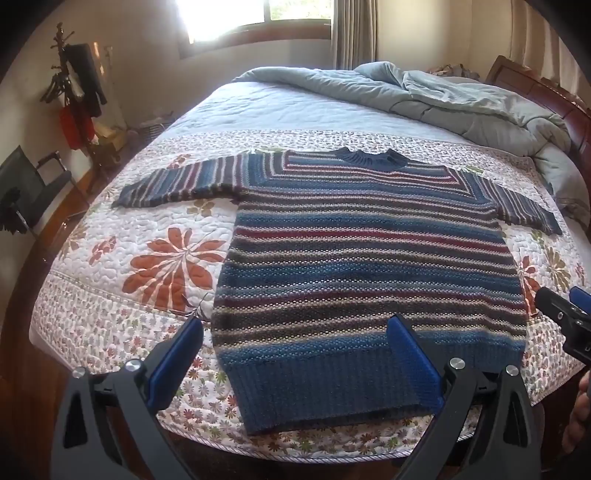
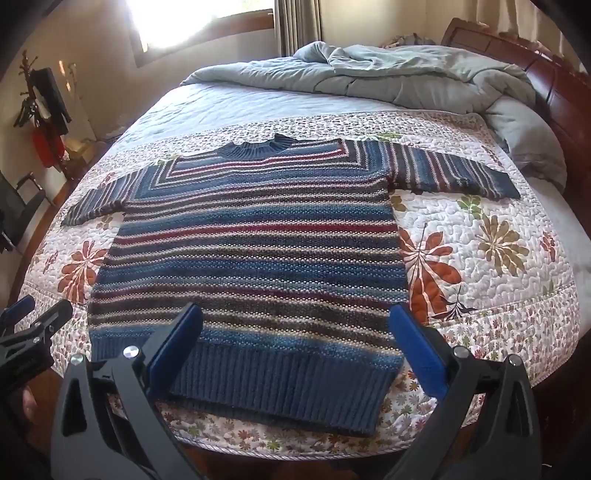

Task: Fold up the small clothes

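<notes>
- A striped knitted sweater lies flat and face up on the floral quilt that covers the near part of a bed; everything below is placed relative to this sweater.
- Its ribbed blue hem is the end nearest both cameras, close to the quilt's near edge; its ribbed collar is the far end.
- Both sleeves are spread out sideways from the shoulders, each lying flat on the quilt.
- The left gripper hangs above the hem's left corner with its jaws spread as wide as they go; one blue pad is over the quilt just beside the sweater's left edge, the other over the hem. Nothing is between the pads, and they hold nothing.
- The right gripper hangs above the hem's right part, jaws equally wide and empty; one pad is over the hem, the other over the quilt just off the sweater's right edge.
- In the left wrist view the right gripper shows beside the sweater's lower right edge, with part of a hand below it.
- Beyond the collar a rumpled pale grey-blue duvet is heaped towards the dark wooden headboard.
- Further beyond the collar is a bright window with a curtain at its side.
- Off the sweater's left sleeve, past the bed, a coat stand with dark and red items stands by the wall.
</notes>
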Tool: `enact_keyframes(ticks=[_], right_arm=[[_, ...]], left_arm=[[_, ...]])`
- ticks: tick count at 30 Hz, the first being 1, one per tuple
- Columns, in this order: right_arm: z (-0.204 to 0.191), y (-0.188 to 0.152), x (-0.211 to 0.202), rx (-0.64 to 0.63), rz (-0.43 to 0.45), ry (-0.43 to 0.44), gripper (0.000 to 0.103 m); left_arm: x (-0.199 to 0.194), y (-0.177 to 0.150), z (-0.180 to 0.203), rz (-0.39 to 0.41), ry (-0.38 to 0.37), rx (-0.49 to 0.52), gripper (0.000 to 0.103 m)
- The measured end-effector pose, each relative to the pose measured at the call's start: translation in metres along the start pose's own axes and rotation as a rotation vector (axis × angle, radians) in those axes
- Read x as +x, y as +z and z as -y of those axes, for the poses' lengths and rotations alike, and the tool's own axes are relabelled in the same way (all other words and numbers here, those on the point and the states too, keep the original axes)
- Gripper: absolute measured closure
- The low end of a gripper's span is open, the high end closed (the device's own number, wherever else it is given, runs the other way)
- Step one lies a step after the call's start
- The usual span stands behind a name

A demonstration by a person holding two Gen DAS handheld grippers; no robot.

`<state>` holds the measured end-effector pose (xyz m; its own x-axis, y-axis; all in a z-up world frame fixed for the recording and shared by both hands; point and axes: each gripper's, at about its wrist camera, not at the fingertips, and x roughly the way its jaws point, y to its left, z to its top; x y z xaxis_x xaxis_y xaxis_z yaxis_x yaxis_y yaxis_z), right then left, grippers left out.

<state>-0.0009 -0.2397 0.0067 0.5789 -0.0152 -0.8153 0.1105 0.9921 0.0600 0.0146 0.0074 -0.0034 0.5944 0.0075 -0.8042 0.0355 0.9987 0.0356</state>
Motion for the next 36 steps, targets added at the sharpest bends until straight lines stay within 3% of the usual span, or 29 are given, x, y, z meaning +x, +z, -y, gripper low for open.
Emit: enact_keyframes(ticks=[36], right_arm=[[0.0042, 0.0002, 0.007, 0.004, -0.015, -0.002, 0.003]], left_arm=[[0.0036, 0.0047, 0.0024, -0.001, 0.01, 0.007, 0.004]])
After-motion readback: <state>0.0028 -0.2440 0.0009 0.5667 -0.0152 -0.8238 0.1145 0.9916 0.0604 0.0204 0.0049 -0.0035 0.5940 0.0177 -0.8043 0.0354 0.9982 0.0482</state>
